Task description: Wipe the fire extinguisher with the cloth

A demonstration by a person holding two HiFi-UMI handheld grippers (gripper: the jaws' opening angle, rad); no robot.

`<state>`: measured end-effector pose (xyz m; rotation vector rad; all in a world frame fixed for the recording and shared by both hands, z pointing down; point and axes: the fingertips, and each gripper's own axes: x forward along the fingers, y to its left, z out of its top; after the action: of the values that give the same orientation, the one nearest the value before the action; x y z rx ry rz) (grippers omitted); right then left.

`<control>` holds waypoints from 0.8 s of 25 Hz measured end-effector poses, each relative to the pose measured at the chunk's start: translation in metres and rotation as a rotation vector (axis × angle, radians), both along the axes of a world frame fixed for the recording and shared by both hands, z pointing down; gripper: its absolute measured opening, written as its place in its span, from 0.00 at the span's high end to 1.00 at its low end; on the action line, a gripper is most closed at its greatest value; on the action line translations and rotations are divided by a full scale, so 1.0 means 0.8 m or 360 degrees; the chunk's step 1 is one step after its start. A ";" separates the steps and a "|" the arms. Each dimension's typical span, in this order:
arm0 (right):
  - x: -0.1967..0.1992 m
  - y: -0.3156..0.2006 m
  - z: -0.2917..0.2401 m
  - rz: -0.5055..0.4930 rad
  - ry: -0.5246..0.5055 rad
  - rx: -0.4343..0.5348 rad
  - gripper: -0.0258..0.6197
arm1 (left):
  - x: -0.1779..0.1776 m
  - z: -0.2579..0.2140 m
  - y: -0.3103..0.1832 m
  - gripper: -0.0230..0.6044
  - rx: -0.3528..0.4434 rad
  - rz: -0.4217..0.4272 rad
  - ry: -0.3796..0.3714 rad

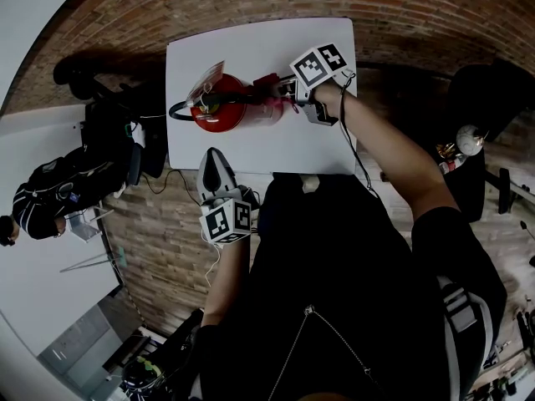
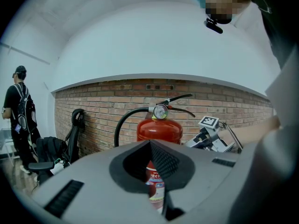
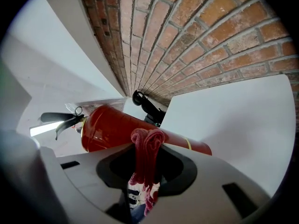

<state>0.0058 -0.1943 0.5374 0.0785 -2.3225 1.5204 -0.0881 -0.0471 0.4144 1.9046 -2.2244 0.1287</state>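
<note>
The left tool (image 1: 213, 153) hangs at the near edge of the white desk (image 1: 318, 140), its jaws together with nothing between them, pointing at the fire extinguisher (image 1: 219, 111) but well short of it. The extinguisher stands upright towards the left of the desk: a smooth, glossy red steel cylinder with a printed label, a stiff black hose (image 2: 122, 122) arching off its left side, and a round gauge (image 2: 160, 111) under the lever on top. It is probably heavy and hard, and its painted skin is slick, so a steadying grip would be best taken at the valve neck or handle, not on the rounded body. At its right side the cloth (image 3: 145, 157), a soft, nubbly red towel bunched into a folded wad, appears to touch the cylinder wall. The right tool (image 1: 280, 90) is clamped on that wad, with the loose end trailing back between its jaws.
</note>
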 end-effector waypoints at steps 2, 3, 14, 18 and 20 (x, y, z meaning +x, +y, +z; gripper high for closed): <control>0.001 0.001 -0.010 0.0001 -0.0019 0.0015 0.77 | -0.001 0.000 0.002 0.95 0.0002 -0.0005 0.0002; 0.001 0.001 -0.015 0.0002 -0.0030 0.0023 0.77 | -0.001 -0.001 0.002 0.95 0.0003 -0.0006 0.0003; 0.006 0.006 -0.067 0.0008 -0.0152 0.0089 0.77 | 0.005 -0.005 0.008 0.95 0.0020 -0.0002 0.0001; 0.008 0.008 -0.083 0.0011 -0.0192 0.0117 0.77 | 0.005 -0.006 0.010 0.95 0.0024 0.0002 -0.0001; 0.009 0.009 -0.093 0.0012 -0.0213 0.0129 0.77 | 0.005 -0.008 0.012 0.95 0.0027 0.0003 -0.0007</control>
<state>0.0127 -0.1872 0.4632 0.0064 -2.4914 1.4766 -0.0837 -0.0378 0.4083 1.9172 -2.2333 0.1143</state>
